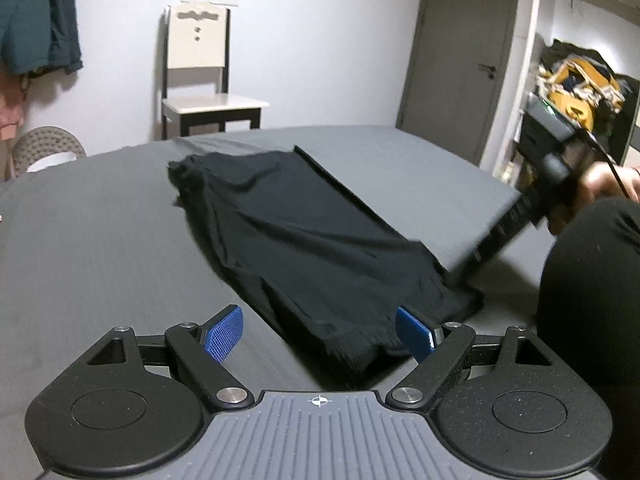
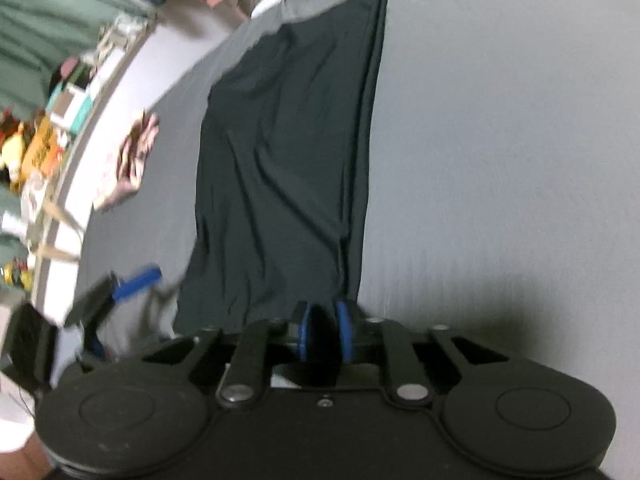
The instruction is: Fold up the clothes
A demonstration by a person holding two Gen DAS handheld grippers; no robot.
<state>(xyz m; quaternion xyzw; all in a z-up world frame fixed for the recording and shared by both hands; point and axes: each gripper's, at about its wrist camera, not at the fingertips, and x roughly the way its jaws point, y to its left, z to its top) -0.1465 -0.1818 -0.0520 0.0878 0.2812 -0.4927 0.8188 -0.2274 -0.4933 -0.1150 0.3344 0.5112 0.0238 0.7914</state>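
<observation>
A black garment (image 1: 304, 236) lies lengthwise on the grey bed (image 1: 100, 240), with a straight folded edge along its right side. My left gripper (image 1: 320, 332) hovers open over the garment's near frayed hem; its right blue pad (image 1: 414, 334) is above the cloth and its left pad is over bare sheet. In the right wrist view the garment (image 2: 280, 160) stretches away from my right gripper (image 2: 324, 328), which is shut with a bunched corner of black cloth between its blue pads. The right gripper (image 1: 466, 270) reaches the garment's near right corner. The left gripper (image 2: 116, 312) shows blurred at the left.
A chair (image 1: 200, 76) stands by the far wall, with a door (image 1: 460, 60) to its right and a woven basket (image 1: 48, 148) at the left. A cluttered shelf (image 1: 580, 84) is at the right. A patterned cloth (image 2: 136, 160) lies on the bed's edge. A person's dark-clad body (image 1: 592, 300) is close at the right.
</observation>
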